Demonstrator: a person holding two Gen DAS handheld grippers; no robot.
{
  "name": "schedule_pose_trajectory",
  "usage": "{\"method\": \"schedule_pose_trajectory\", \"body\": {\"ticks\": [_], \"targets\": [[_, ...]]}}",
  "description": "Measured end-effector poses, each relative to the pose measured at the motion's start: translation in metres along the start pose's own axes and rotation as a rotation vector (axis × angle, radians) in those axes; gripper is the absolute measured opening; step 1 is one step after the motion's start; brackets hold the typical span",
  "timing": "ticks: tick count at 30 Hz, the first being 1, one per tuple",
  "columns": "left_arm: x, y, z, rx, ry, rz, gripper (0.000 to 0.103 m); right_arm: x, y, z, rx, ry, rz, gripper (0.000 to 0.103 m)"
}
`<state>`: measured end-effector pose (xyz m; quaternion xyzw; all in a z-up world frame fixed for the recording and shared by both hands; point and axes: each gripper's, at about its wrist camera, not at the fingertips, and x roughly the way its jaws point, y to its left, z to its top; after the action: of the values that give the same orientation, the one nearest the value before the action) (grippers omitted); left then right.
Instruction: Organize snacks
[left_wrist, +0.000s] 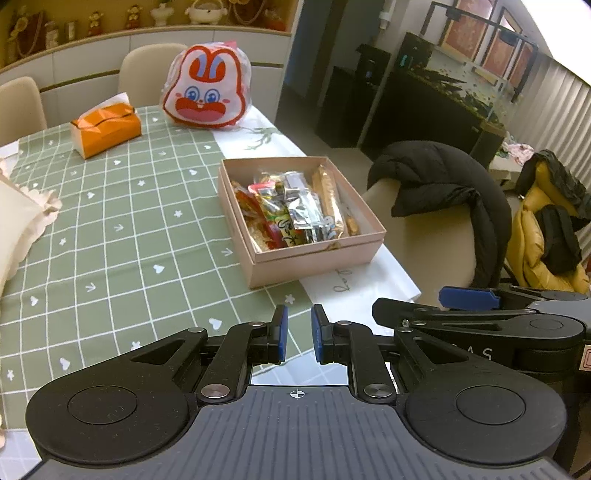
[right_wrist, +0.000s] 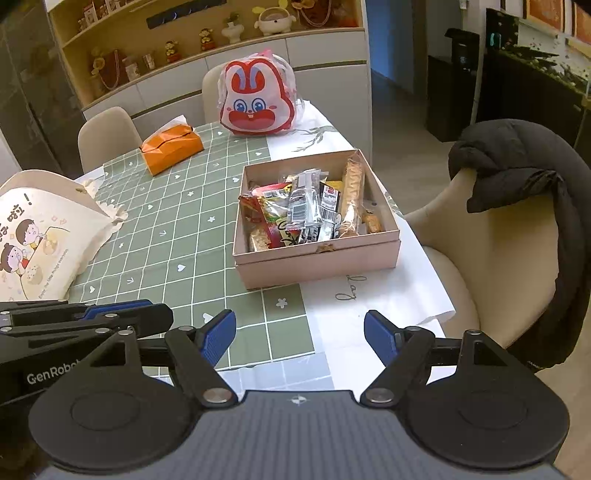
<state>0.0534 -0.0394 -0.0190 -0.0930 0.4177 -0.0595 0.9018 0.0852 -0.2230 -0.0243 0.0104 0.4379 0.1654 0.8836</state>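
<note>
Both grippers hang over the near edge of the tabletop (right_wrist: 173, 236), empty. Left gripper (left_wrist: 299, 334) has its jaws nearly together with only a narrow gap and nothing between them; right gripper (right_wrist: 300, 338) has its jaws well apart, also holding nothing. Each one shows at the edge of the other's view, so they sit side by side.

Ahead, toward the right edge of the tabletop, sits one open pink box (right_wrist: 317, 258) with the snacks (right_wrist: 306, 210) piled in it: a jumble of wrapped packets, with one long biscuit-like bar along the right wall. I cannot count the packets exactly; they overlap too much. Nothing loose lies on the green cloth around the box.

Judging by this, the sorting is either about to start or the box is already filled; neither gripper is at work on a packet. A next move would likely mean reaching forward to the box with the open right gripper and picking one packet from the top of the pile, which is slippery foil and may drag neighbours.

Elsewhere: one rabbit bag (right_wrist: 256, 99) at the far end, one orange tissue pack (right_wrist: 171, 146) far left, one printed cream bag (right_wrist: 40, 236) near left, and one black jacket (right_wrist: 524, 184) over a chair at right
</note>
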Motion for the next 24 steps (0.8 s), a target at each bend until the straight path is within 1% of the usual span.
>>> {"method": "schedule_pose_trajectory", "body": {"ticks": [24], "targets": [[-0.0021,0.0039,-0.0044,-0.032,0.018,0.004,0.018,0.0038,0.0031,-0.0026,-0.012,0.024,0.017,0.077]]}}
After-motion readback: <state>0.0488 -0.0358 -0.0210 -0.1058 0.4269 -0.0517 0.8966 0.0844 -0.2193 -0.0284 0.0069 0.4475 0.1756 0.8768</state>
